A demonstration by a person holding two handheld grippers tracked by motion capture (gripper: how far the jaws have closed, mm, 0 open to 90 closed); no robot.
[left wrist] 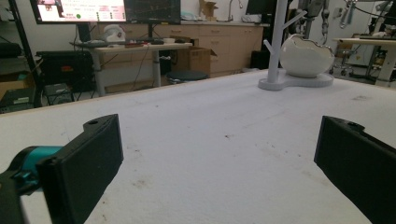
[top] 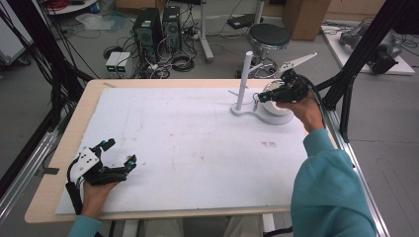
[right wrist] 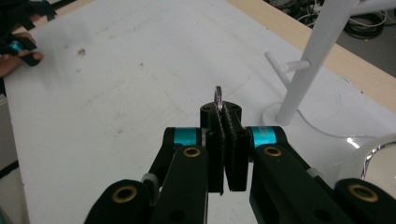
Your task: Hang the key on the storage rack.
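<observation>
At upper right of the high view the right gripper [right wrist: 224, 109] pinches a thin metal ring [right wrist: 217, 96] beside the white peg stand [top: 243, 81], while the left gripper [top: 120, 157] rests wide open and empty at lower left

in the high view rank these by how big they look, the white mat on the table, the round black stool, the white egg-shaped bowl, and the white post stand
1. White mat, by far the largest.
2. Black stool.
3. White post stand and egg-shaped bowl: roughly alike, and the right gripper hides part of the bowl, so unranked.
</observation>
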